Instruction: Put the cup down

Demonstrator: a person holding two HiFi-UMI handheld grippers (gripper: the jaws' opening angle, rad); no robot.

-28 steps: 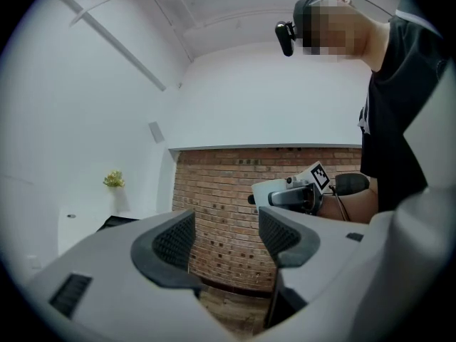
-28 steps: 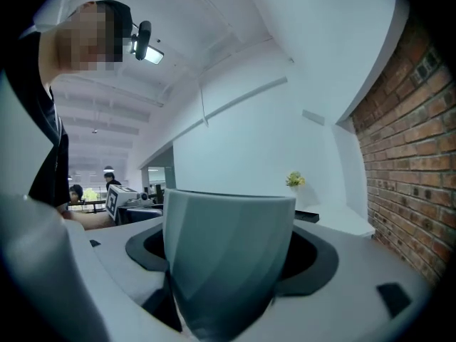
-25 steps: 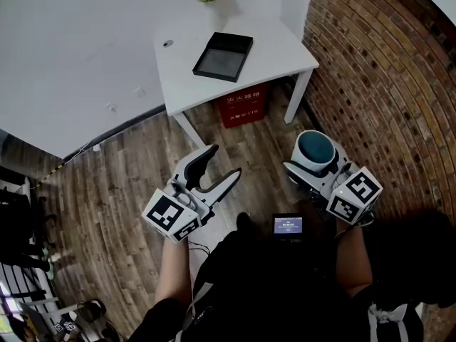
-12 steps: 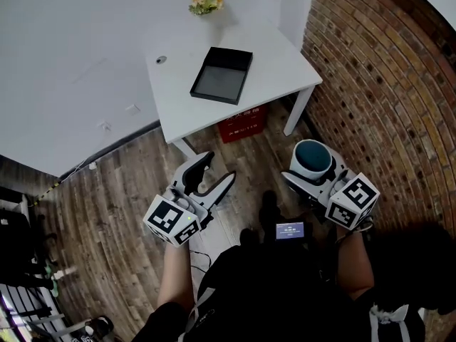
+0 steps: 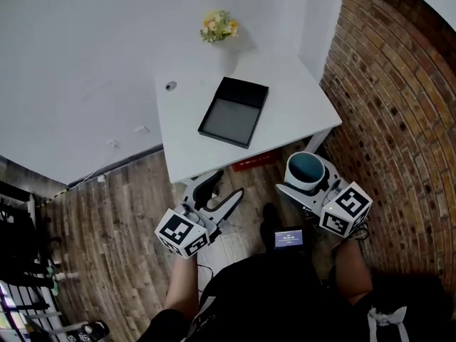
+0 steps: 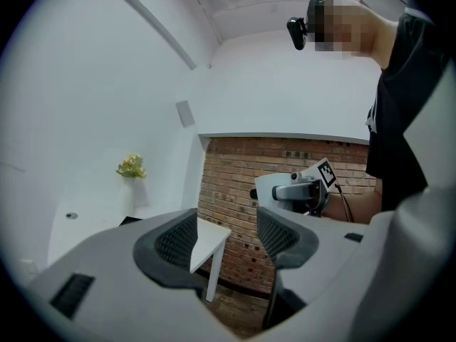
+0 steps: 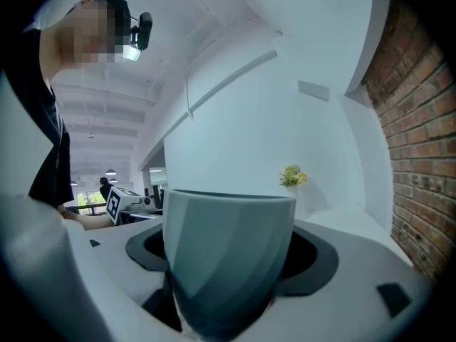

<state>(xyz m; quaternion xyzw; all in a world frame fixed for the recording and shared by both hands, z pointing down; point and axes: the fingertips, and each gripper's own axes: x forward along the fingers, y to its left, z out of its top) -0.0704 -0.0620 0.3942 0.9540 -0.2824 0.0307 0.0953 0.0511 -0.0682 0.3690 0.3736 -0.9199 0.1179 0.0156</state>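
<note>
A teal cup [image 5: 308, 167] stands upright between the jaws of my right gripper [image 5: 307, 182], which is shut on it. In the right gripper view the cup [image 7: 228, 255] fills the gap between the dark pads. It is held in the air just off the near right corner of the white table [image 5: 285, 130]. My left gripper [image 5: 225, 185] hangs by the table's near edge. Its jaws are open and have just been closing slightly, with nothing between them [image 6: 228, 237].
On the table lie a black tray [image 5: 234, 112] and, at the back, a small bunch of flowers [image 5: 219, 26]. A red box [image 5: 253, 164] sits under the table. A brick wall [image 5: 399, 120] runs along the right. The floor is wooden.
Both grippers have moved forward to the table's near edge, the cup still in the right one. The table now lies closer in the head view.
</note>
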